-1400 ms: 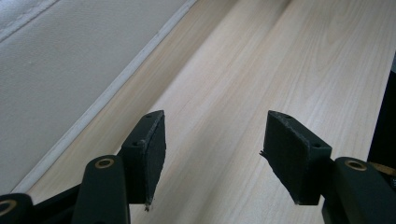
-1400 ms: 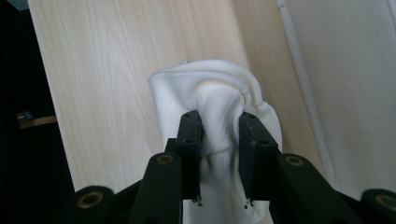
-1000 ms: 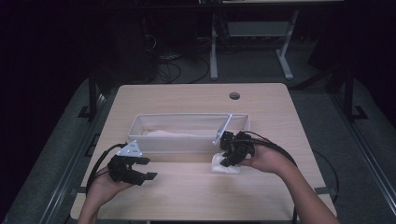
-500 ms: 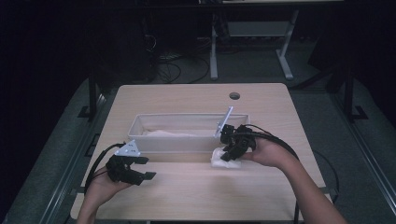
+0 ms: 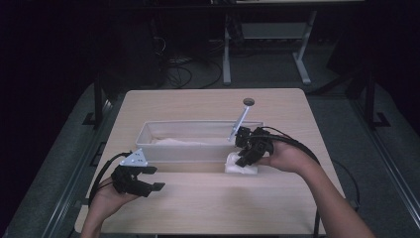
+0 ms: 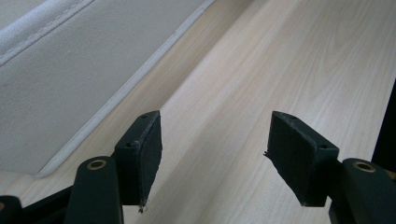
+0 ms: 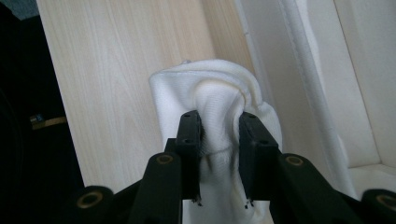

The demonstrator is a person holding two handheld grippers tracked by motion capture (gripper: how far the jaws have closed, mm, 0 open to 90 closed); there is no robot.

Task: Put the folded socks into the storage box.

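Observation:
A folded white cloth [image 5: 240,165] lies on the wooden table [image 5: 208,203] just in front of the right end of a long white bin [image 5: 188,152]. My right gripper [image 5: 243,159] is shut on a bunched fold of that white cloth [image 7: 215,100], which rises between the two black pads. More white fabric [image 5: 174,141] lies inside the bin. My left gripper [image 5: 153,178] hovers over the table near the bin's left front corner. Its jaws stand open with bare wood between the fingertips [image 6: 140,158].
A round cable hole [image 5: 248,101] is in the table's far side. A grey bar [image 5: 239,122] slants up above the bin's right end. The table's edges drop to a dark floor with desk legs and cables behind.
My right gripper has risen slightly with the cloth fold in it. The left gripper has stayed where it was.

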